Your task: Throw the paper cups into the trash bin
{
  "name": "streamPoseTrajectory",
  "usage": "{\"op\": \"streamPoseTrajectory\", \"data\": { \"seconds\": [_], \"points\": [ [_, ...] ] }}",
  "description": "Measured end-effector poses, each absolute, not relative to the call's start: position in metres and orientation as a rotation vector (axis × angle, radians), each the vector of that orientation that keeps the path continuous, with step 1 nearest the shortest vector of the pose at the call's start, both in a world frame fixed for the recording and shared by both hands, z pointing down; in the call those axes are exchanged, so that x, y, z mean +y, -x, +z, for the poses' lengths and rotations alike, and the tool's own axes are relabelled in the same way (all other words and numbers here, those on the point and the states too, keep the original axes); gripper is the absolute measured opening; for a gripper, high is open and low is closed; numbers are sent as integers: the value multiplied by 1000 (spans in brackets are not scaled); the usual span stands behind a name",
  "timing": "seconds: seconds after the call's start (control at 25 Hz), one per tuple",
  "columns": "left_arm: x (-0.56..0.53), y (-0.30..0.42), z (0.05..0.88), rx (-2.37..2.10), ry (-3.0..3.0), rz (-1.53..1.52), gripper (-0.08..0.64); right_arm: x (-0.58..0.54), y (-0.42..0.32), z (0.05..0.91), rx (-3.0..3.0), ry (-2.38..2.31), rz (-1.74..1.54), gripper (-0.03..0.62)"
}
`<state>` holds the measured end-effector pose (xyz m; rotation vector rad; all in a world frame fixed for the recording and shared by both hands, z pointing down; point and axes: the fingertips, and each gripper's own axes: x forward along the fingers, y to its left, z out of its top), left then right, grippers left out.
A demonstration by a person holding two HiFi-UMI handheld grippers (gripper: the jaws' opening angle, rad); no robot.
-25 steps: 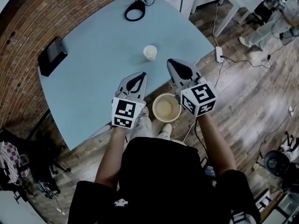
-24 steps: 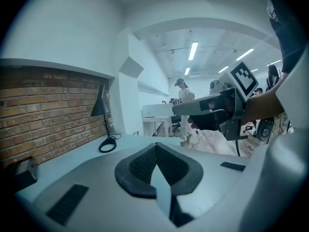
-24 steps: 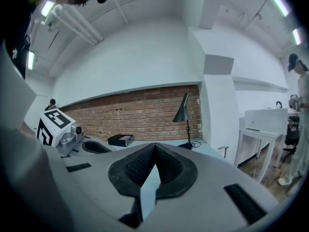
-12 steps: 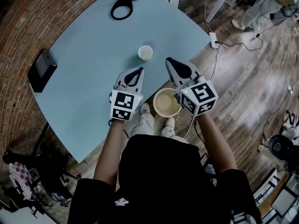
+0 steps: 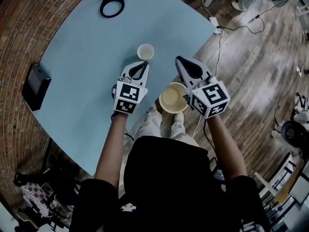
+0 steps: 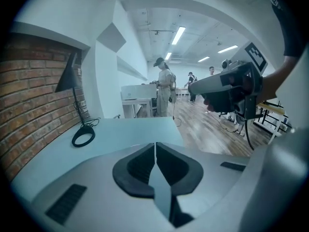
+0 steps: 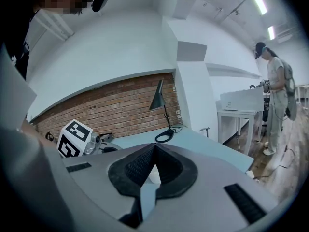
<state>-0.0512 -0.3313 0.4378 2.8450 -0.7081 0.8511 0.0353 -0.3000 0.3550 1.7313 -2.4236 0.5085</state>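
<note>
A white paper cup [image 5: 145, 51] stands upright on the light-blue table [image 5: 87, 47], open side up. My left gripper [image 5: 139, 69] is shut and empty, its tips just short of the cup on the near side. My right gripper [image 5: 181, 62] hovers past the table's edge, to the right of the cup, shut with nothing held. The round beige trash bin [image 5: 172, 98] stands on the floor between the two grippers, below the table edge. In the left gripper view the jaws [image 6: 155, 144] meet. In the right gripper view the jaws [image 7: 154, 146] meet at the tips, and the cup [image 7: 153, 175] shows behind them.
A black ring-shaped lamp base [image 5: 111, 7] sits at the table's far end, a black box [image 5: 36, 80] at its left edge. A power strip with cables [image 5: 213, 21] lies on the wooden floor. A person [image 6: 165, 86] stands by white desks far off.
Both grippers have sunk and moved forward. The left gripper's tips now sit closer to the cup. The jaws of both stay shut.
</note>
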Motion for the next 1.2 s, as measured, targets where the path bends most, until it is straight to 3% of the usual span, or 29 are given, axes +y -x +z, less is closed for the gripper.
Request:
{"op": "streamPoseTrajectory", "data": {
  "seconds": [0.2,0.36,0.68,1.2],
  "points": [
    [-343,40,459,-630,-2844,925,8,-302,-46,367,-2372,-1770,549,2],
    [-350,32,474,-571,-2860,977,98,-303,-52,376,-2341,-1785,579,3],
    [-356,23,506,-481,-2891,1143,144,-303,-56,388,-2309,-1793,611,2],
    [-364,13,531,-413,-2867,1276,153,-304,-62,406,-2276,-1782,658,2]
  ]
}}
